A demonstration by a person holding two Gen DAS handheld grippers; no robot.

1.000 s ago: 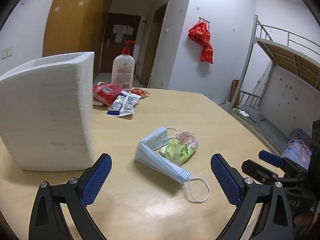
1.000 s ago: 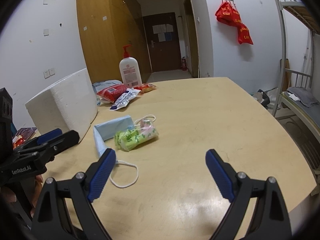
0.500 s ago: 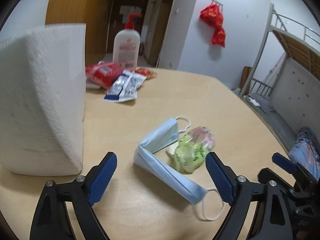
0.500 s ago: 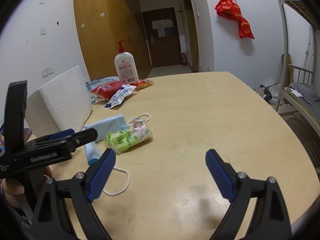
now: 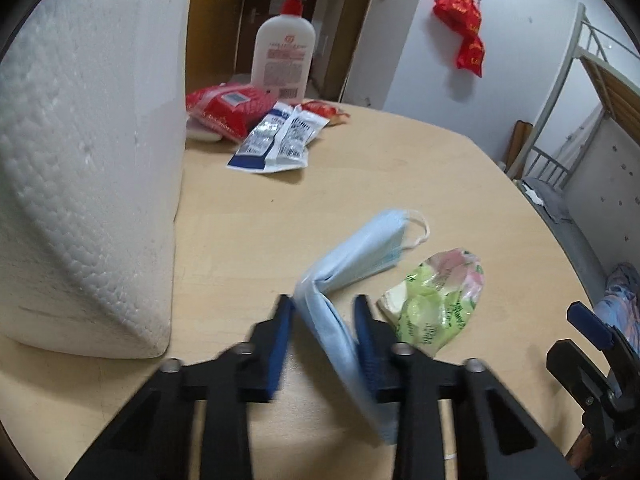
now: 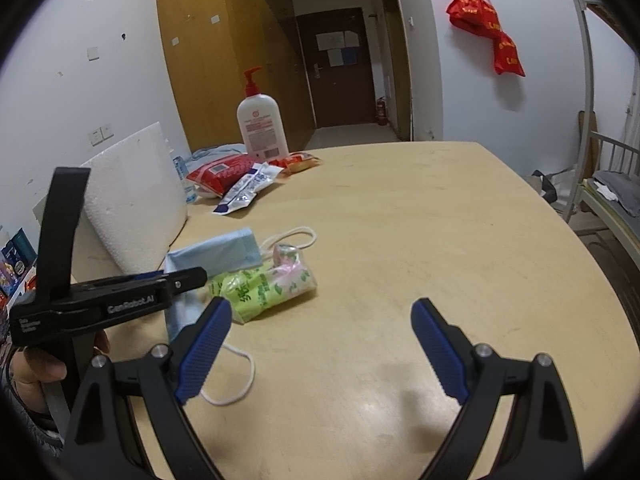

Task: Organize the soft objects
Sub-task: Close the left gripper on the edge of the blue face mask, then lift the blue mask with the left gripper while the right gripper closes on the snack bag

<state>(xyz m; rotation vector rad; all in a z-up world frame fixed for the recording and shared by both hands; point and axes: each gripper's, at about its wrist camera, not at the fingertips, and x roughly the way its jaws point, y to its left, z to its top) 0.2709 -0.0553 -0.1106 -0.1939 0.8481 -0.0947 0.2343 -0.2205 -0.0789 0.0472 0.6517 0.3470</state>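
A white foam block (image 5: pixel 92 168) stood at the left of the wooden table (image 5: pixel 400 184). Behind it, at the far edge, a lotion pump bottle (image 5: pixel 285 44) stood over a red packet (image 5: pixel 224 108) and blue-and-white sachets (image 5: pixel 280 140). Near the middle, the left gripper (image 5: pixel 324 320) was closing its jaws around the folded blue face mask (image 5: pixel 340 276), the fold between the pads. Just right of the mask lay a green floral pouch (image 5: pixel 436 300). The right gripper (image 6: pixel 320 316) hung wide open above bare table, gripping nothing.
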